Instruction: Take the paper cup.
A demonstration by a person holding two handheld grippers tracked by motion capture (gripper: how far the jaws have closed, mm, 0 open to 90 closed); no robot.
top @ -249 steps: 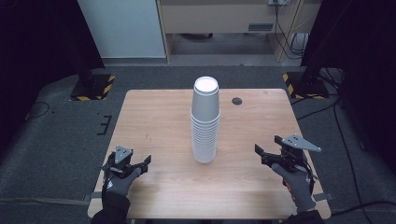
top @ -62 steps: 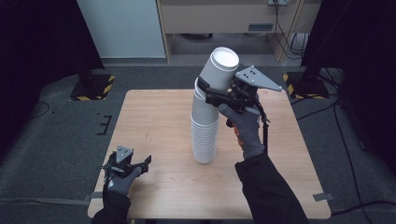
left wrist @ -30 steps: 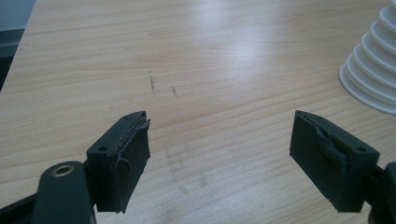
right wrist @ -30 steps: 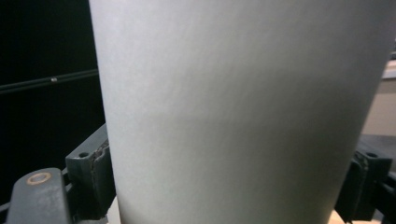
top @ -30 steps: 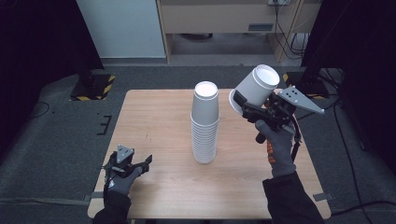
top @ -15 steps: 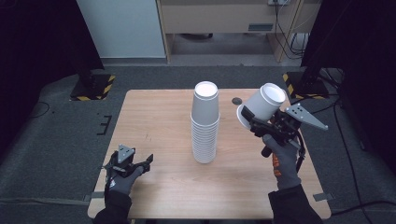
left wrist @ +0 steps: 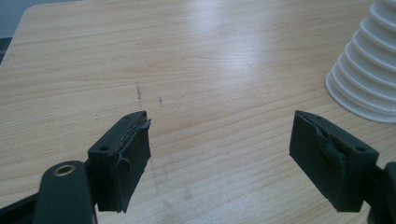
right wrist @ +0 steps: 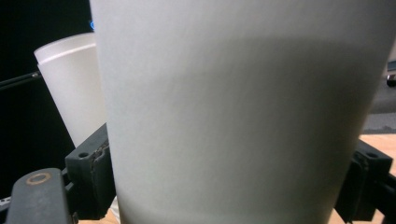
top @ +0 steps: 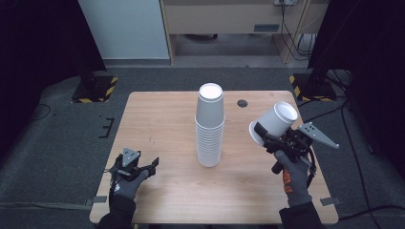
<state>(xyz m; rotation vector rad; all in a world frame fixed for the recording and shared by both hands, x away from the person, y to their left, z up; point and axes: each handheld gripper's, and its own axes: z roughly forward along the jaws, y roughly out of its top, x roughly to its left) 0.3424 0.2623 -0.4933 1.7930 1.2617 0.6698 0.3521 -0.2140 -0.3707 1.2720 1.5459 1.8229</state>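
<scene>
Lifted off the stack, the white cup [top: 275,123] now sits lower and nearer, right of the stack of cups [top: 209,126].
Right gripper [top: 267,138] is clamped on the cup's sides, holding it tilted above the table [top: 157,119]. Left gripper [top: 138,168] rests at the near left, jaws wide apart, well clear of the stack.

place: lab or test room | floor: dark grey carpet [top: 57,143] | bench: lone wooden table [top: 162,114] at centre | stands: black posts on hazard-striped bases [top: 93,90] at both far corners | wall side: pale cabinet [top: 224,19], white panel [top: 124,28], loose cables [top: 296,24]
</scene>
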